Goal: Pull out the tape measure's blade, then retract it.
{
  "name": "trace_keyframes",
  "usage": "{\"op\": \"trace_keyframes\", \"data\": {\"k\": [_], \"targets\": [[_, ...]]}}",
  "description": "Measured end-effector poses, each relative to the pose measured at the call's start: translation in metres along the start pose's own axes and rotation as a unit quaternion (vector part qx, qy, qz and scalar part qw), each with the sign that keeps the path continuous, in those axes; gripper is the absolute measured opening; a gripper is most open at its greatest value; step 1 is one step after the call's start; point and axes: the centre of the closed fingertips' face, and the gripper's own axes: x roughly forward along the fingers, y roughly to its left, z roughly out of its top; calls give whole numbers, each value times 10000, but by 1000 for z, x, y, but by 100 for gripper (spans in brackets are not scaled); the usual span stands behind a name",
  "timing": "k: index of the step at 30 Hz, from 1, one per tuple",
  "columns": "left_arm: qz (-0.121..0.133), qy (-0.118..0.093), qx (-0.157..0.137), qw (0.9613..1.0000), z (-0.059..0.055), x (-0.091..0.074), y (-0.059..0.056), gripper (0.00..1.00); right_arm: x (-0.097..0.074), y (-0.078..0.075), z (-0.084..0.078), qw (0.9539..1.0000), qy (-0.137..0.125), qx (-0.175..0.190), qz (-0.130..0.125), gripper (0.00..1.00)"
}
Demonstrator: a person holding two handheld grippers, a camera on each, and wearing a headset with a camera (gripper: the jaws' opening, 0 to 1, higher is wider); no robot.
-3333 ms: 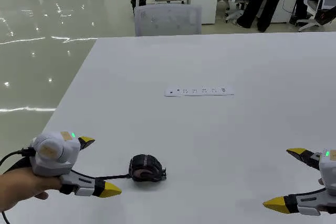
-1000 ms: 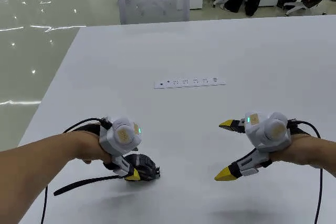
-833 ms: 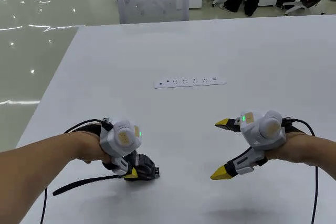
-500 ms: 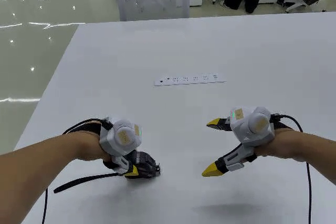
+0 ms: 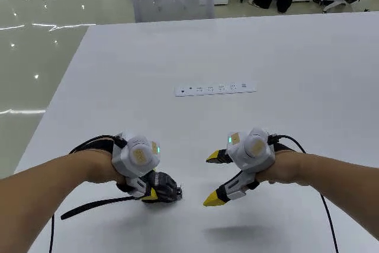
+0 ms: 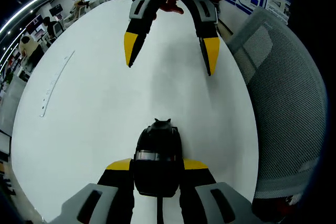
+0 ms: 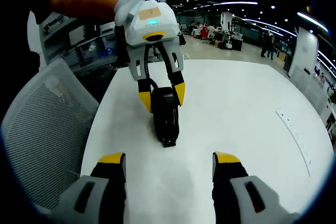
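My left gripper [image 6: 157, 165] is clamped on the black round-cased tape measure [image 6: 157, 150], which sits on the white tabletop [image 5: 249, 51] near me. My right gripper [image 5: 213, 178], jaws wide apart, has closed in over the last second and faces the blade tip [image 7: 169, 142], not touching. Blade not yet out.

The right gripper [image 7: 168, 158] holds its fingers [image 7: 112, 159] apart. Ahead, the left gripper [image 7: 161, 97] clamps the black tape measure [image 7: 167, 116] near the bench [image 7: 236, 108] edge.

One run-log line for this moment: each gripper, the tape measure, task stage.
left gripper: shut on tape measure | right gripper: open, facing it, apart | table: white | pull-out: not yet done
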Motion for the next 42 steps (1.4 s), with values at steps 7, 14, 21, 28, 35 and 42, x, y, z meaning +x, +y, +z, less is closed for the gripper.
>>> {"op": "trace_keyframes", "data": {"k": [7, 14, 21, 28, 35, 42], "targets": [[-6, -8, 5, 10000, 1, 1, -1, 29, 18, 0, -1, 9996, 220, -59, 158, 68], [10, -5, -5, 10000, 1, 2, -2, 29, 38, -2, -6, 9990, 337, -133, 259, 55], [60, -78, -92, 9999, 1, 2, -1, 29, 57, 0, -11, 9977, 535, -295, 290, 39], [4, -24, -35, 10000, 1, 3, -1, 29, 71, 1, -11, 9976, 555, -285, 314, 32], [-51, 19, -77, 10000, 0, 3, -1, 29, 80, 1, -17, 9958, 698, -494, 337, 15], [-84, 29, -107, 9999, 0, 3, -1, 29, 83, 1, -19, 9936, 796, -757, 274, 14]]}}
